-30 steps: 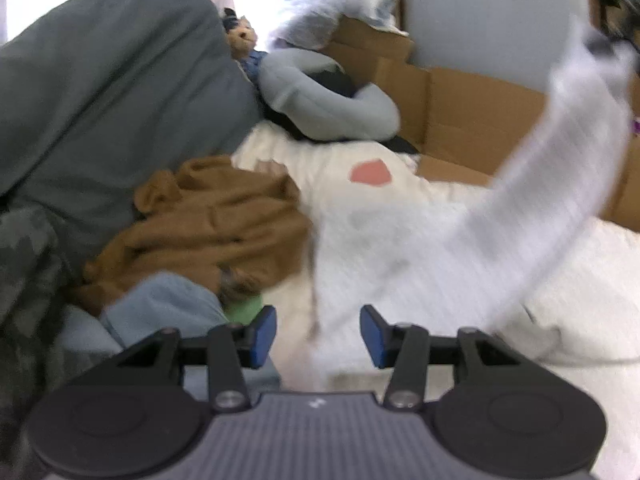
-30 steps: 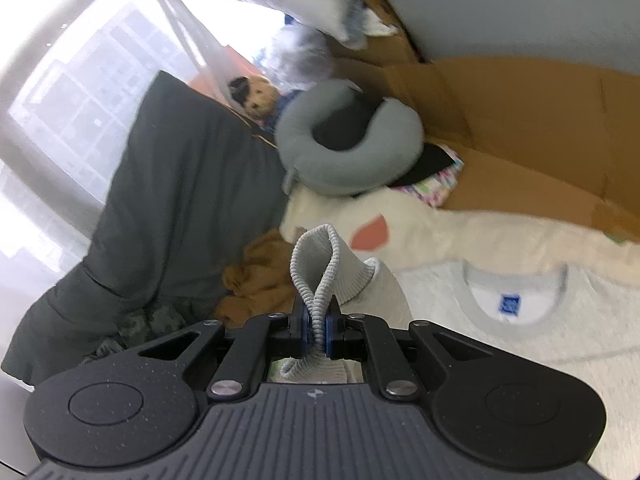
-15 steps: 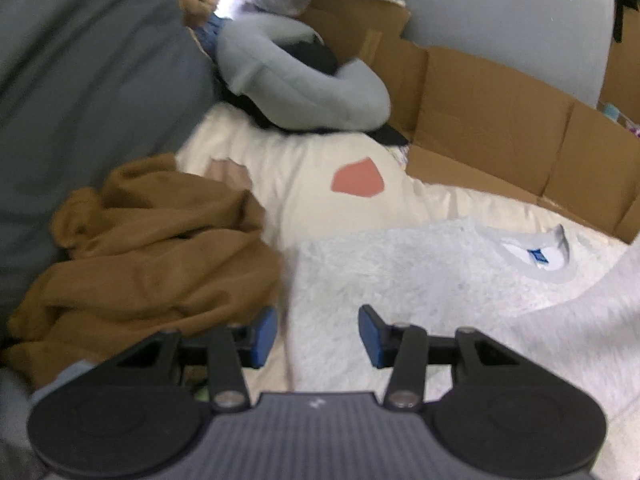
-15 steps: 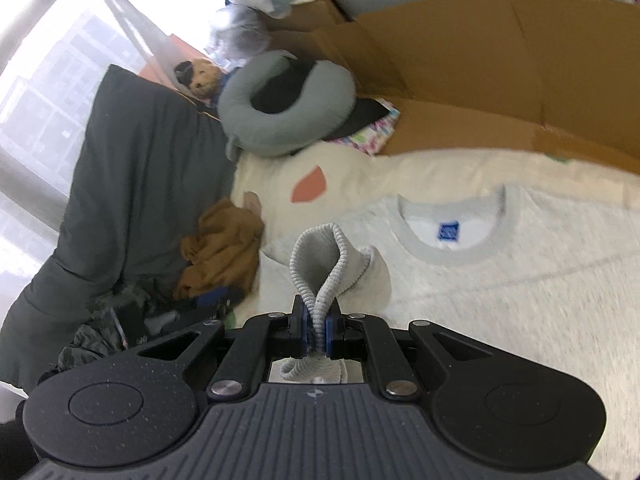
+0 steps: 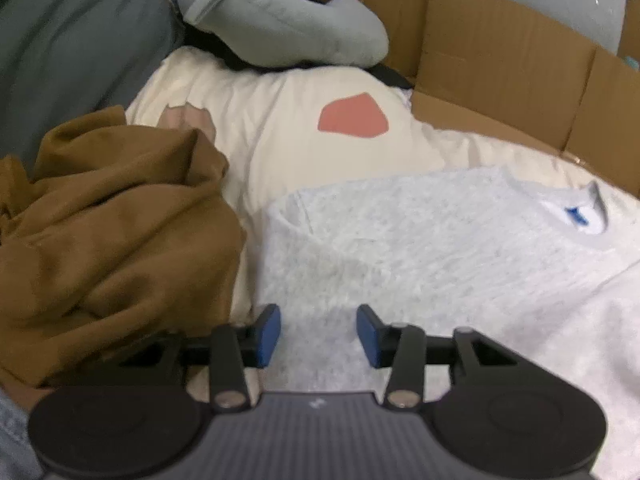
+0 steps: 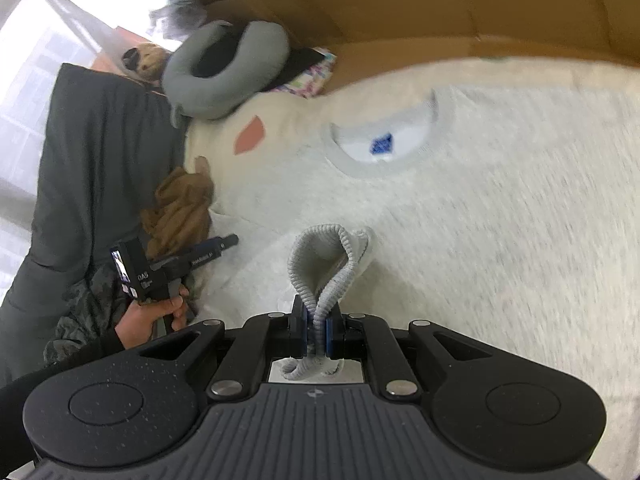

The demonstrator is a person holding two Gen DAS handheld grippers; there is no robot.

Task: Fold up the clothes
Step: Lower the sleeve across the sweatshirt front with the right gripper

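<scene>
A light grey sweatshirt (image 5: 440, 248) (image 6: 500, 208) lies spread on a cream blanket (image 5: 280, 128), its collar with a blue label (image 6: 382, 145) toward the cardboard. My right gripper (image 6: 317, 334) is shut on the ribbed cuff (image 6: 324, 260) of a sleeve, which loops up over the sweatshirt's body. My left gripper (image 5: 318, 330) is open, its blue pads low over the sweatshirt's left side, nothing between them. In the right wrist view the left gripper (image 6: 176, 264) shows at the left edge of the sweatshirt, held by a hand (image 6: 152, 316).
A crumpled brown garment (image 5: 108, 232) lies just left of the sweatshirt. A grey neck pillow (image 5: 280, 20) and a dark grey cushion (image 5: 60, 40) lie behind. Cardboard walls (image 5: 500, 60) bound the far side. A stuffed toy (image 6: 146, 58) sits by the window.
The right gripper has carried the sleeve cuff inward and down over the sweatshirt's body. The left gripper has moved forward and lower over the sweatshirt's left side, still open.
</scene>
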